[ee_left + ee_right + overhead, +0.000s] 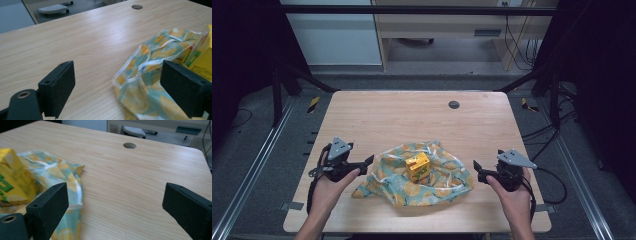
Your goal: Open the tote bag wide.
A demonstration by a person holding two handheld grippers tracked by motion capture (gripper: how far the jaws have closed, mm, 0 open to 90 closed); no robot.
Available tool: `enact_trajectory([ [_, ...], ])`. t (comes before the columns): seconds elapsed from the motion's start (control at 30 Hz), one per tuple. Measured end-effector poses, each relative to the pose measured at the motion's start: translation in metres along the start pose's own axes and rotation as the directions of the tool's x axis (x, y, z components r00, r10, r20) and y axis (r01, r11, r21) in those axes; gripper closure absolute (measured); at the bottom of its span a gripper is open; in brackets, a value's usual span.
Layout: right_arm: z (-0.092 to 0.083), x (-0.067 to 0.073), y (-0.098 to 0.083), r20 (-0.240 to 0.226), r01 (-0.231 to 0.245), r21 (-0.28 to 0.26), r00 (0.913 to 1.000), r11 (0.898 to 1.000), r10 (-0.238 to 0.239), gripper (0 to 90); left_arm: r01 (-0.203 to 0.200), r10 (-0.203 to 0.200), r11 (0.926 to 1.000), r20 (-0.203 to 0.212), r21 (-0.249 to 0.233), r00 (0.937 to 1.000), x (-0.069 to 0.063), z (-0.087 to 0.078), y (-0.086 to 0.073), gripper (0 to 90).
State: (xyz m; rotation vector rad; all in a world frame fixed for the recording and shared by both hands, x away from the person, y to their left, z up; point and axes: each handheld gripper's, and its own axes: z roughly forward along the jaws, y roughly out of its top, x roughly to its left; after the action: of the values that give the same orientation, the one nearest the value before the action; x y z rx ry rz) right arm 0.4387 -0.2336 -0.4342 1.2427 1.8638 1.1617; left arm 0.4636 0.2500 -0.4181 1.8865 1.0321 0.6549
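Note:
A teal bag printed with yellow lemons (pixel 412 175) lies crumpled on the wooden table (pixel 412 115). A yellow drink carton (pixel 418 166) stands in the middle of it. My left gripper (pixel 368 163) hovers just left of the bag, jaws open and empty. In the left gripper view the bag (pixel 147 82) and the carton (pixel 202 60) sit beyond the right jaw. My right gripper (pixel 477 167) hangs just right of the bag, open and empty. In the right gripper view the carton (pixel 12 177) rests on the bag (pixel 62 177) behind the left jaw.
A round cable hole (pixel 454 104) sits near the table's far edge. Metal frame rails run along both sides of the table, and cables lie on the floor at the right. A cabinet and a desk stand behind the table.

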Motion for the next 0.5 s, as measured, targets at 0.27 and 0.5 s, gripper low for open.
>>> enact_trajectory([
  [0.27, 0.007, -0.022, -0.018, 0.042, -0.039, 0.036, 0.9984, 0.999, 0.038, 5.8, 0.028, -0.028, 0.9996, -0.053, 0.007, 0.9982, 0.024, -0.016, -0.024, 9.5],
  [0.5, 0.012, -0.035, -0.036, 0.094, -0.076, 0.107, 0.9934, 0.991, 0.066, 7.5, 0.022, -0.019, 0.9993, -0.095, 0.031, 0.9953, 0.034, -0.024, -0.049, 7.4],
])
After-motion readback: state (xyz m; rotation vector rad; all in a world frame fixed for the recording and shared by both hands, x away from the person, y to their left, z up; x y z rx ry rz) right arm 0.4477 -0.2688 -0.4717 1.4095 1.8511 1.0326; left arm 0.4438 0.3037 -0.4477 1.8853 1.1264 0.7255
